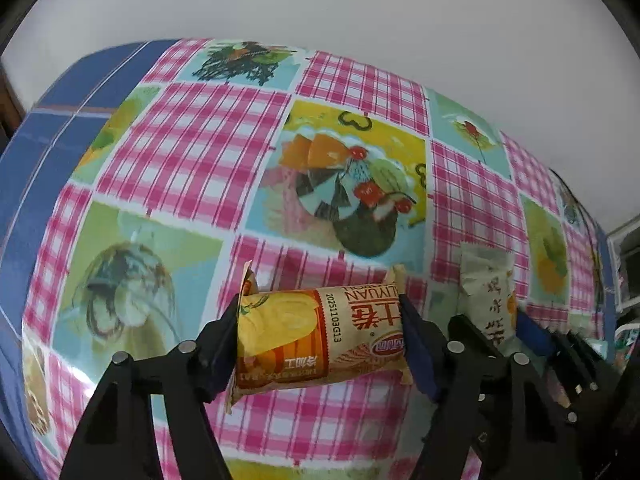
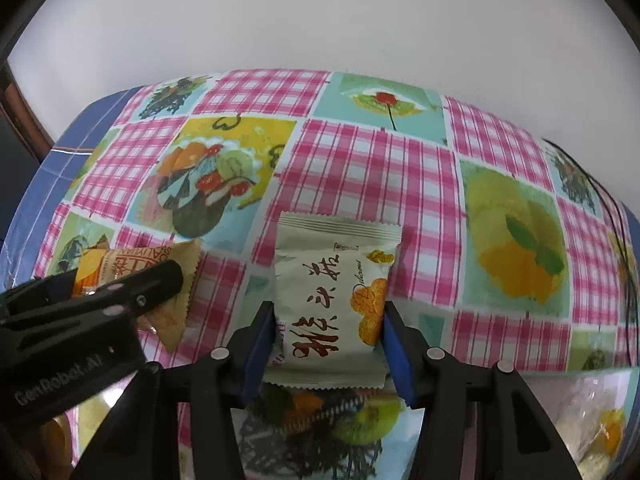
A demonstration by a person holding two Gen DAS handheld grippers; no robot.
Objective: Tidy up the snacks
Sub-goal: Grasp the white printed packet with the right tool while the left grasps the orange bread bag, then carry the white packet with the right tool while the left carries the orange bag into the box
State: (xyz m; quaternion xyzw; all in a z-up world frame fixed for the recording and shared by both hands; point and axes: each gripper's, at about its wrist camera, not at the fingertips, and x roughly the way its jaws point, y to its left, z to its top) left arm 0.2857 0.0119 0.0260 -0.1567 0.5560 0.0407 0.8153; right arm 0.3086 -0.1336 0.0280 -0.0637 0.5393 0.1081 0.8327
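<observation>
Orange-wrapped snack roll (image 1: 320,336) sits clamped crosswise in the left gripper (image 1: 320,344) and the pale green pastry packet (image 2: 332,304) in the right gripper (image 2: 328,336) — both over the tablecloth's (image 1: 192,152) near edge — so keep squeezes light, wrappers uncrushed.

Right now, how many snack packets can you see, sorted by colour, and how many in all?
Orange packet: 1, clamped in the left hand-held gripper
Pale green packet: 1, clamped in the right hand-held gripper
Total: 2 packets, both above the patterned tablecloth
</observation>
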